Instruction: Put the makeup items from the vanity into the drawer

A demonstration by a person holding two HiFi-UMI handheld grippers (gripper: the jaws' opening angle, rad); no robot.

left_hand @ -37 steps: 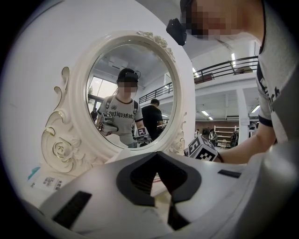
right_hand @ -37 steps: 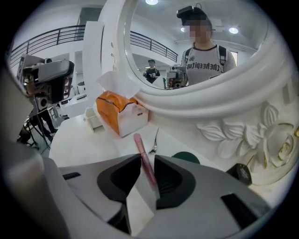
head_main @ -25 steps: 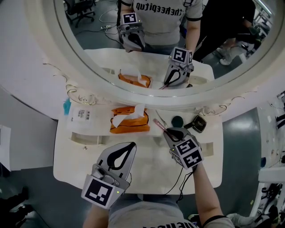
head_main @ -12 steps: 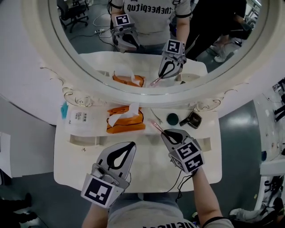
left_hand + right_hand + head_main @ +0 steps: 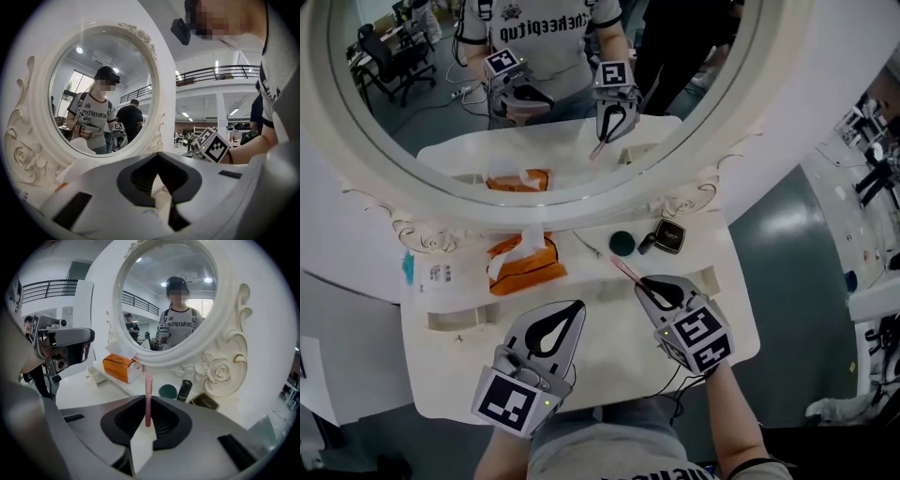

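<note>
The right gripper sits right of centre in the head view, its fingers clamped on a thin pink makeup stick. The stick juts out past the fingertips toward the upper left, over the white vanity top. In the right gripper view the stick stands upright in the middle of the frame, pinched at the jaw tips of that gripper. The left gripper is in the lower left of the head view over the front of the vanity, its fingertips together with nothing between them; the left gripper view shows the same closed, empty gripper. Along the back of the vanity, under the mirror's carved frame, an orange tissue pack lies left of centre. To its right are a round dark green compact, a black tube just beside it, and a dark square case with a gold edge. A white labelled packet lies at the far left. The mirror reflects the person and both grippers.
</note>
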